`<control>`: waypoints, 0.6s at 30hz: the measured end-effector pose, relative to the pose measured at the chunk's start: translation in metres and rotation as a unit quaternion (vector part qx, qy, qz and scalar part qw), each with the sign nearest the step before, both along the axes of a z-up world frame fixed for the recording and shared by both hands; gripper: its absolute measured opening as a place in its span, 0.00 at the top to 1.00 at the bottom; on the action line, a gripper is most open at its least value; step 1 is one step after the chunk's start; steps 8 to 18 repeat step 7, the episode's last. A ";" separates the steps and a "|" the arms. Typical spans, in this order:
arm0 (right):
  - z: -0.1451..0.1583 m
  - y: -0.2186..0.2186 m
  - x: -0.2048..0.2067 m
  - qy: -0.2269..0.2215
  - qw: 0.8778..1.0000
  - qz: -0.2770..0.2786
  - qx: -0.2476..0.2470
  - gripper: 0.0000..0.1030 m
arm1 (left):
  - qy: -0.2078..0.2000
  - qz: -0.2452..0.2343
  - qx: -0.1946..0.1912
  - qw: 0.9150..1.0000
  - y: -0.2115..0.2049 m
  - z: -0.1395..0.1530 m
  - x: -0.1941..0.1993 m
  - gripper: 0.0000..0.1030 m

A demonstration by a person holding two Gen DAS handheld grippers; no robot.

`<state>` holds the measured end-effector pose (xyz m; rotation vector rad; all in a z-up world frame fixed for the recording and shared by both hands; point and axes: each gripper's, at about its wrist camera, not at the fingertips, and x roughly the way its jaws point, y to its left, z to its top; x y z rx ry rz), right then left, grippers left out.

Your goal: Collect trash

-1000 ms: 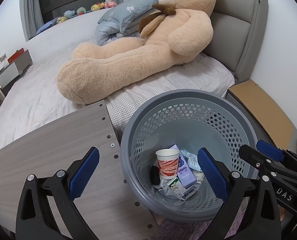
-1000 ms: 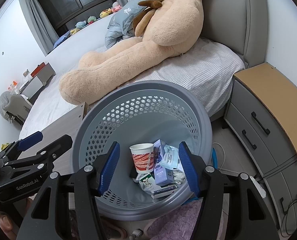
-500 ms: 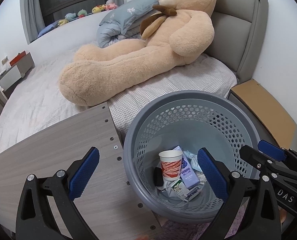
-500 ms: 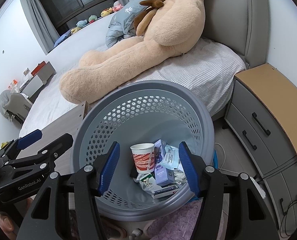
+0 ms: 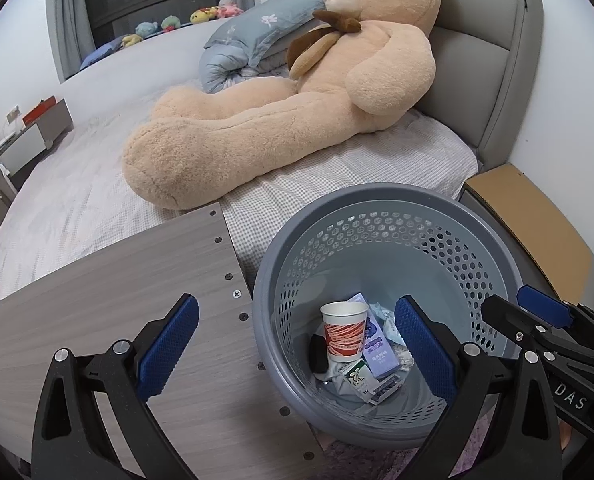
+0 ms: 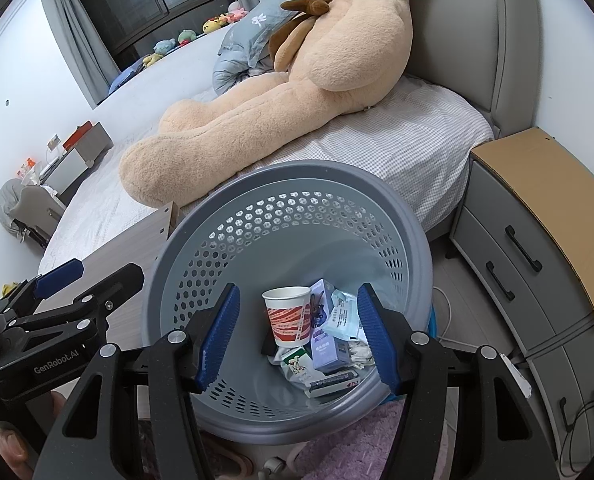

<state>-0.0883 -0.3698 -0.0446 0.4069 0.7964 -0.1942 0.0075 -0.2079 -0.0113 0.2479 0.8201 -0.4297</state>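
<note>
A grey perforated trash basket (image 5: 381, 200) stands between the wooden table and the bed; it also shows in the right wrist view (image 6: 297, 172). Inside lie a red-and-white paper cup (image 5: 344, 330), a purple carton (image 5: 377, 346), a small green-and-white carton (image 5: 359, 376) and wrappers. The cup (image 6: 288, 314) and purple carton (image 6: 324, 346) show in the right wrist view too. My left gripper (image 5: 297, 344) is open and empty above the table edge and basket. My right gripper (image 6: 299, 332) is open and empty above the basket's opening.
A wooden table (image 5: 117, 280) sits left of the basket. A bed with a large teddy bear (image 5: 297, 92) lies behind. A grey nightstand with a cardboard top (image 6: 537, 200) stands at the right. A purple rug (image 6: 357, 440) lies under the basket.
The left gripper has drifted slightly left and back, so the basket sits a little further right in its view. The right gripper has barely moved. Both stay open.
</note>
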 end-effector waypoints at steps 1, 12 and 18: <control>0.000 0.000 0.000 0.000 1.000 0.000 0.000 0.43 | 0.001 -0.001 0.000 1.000 0.000 0.000 0.000 0.06; 0.000 0.001 0.001 0.000 1.000 0.001 0.000 0.43 | -0.002 -0.001 -0.001 1.000 0.001 0.000 -0.001 0.06; 0.000 0.001 0.001 0.000 1.000 0.001 0.000 0.43 | -0.002 -0.001 -0.001 1.000 0.001 0.000 -0.001 0.06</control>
